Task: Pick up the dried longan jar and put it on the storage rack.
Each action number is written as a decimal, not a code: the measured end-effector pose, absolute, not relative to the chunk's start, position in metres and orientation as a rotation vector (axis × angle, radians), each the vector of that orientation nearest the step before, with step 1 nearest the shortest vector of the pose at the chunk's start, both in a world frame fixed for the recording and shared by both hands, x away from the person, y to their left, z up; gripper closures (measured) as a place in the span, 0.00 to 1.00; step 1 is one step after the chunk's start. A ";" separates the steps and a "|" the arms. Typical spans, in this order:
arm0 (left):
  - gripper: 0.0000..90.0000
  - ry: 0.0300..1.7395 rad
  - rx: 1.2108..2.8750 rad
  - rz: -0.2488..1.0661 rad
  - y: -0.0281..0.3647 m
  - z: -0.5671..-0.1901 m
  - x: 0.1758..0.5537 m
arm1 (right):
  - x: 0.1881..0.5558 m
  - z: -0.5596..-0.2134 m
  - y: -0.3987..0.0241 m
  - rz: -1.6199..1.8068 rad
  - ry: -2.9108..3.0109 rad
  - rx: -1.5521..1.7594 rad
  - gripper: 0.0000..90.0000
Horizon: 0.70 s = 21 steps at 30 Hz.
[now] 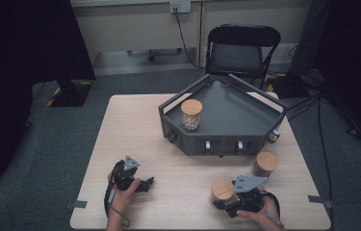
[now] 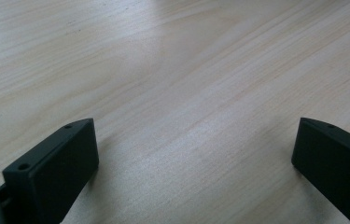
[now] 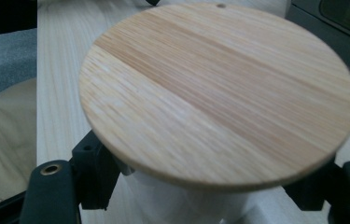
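Step in hand looks like the pick-up of a jar for loading into the tray: the right gripper sits at about 5 o'clock on the table, its jaws closed around the body of a wooden-lidded jar; in the right gripper view the round lid overhangs both jaws, which press the pale jar wall just beneath it. Jar reads upright, base on or close to the tabletop; lift not judged begun. Left gripper at about 7 o'clock, jaws spread wide over bare wood, holding nothing. Next move, as I judge it: raise the jar straight up, carry it toward 12 o'clock over the near wall of the grey tray, and set it down clear of the jar of pale balls standing at the tray's 9 o'clock side. Count: three jars with wooden lids, one in the tray, one gripped, one brown jar free at 4 o'clock just outside the tray front; one tray; two grippers; one folding chair beyond the table.
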<state>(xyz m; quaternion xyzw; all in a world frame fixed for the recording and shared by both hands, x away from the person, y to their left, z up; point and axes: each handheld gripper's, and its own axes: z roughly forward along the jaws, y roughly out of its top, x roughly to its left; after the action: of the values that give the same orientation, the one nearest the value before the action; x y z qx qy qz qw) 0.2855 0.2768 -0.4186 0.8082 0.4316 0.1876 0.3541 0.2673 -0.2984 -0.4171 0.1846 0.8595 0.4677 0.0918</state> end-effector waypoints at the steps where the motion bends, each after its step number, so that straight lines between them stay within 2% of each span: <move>1: 0.00 1.116 2.089 0.485 0.277 -0.419 0.285 | 0.268 -0.416 -0.299 1.386 2.553 0.546 0.28; 21: 0.00 1.115 2.089 0.485 0.277 -0.419 0.285 | 0.279 -0.399 -0.291 1.366 2.579 0.576 0.28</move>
<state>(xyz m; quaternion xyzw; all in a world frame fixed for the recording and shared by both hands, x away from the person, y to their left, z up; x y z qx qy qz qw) 0.2854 0.2768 -0.4187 0.8081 0.4315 0.1877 0.3542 0.2789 -0.2910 -0.3992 0.1929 0.8640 0.4576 0.0832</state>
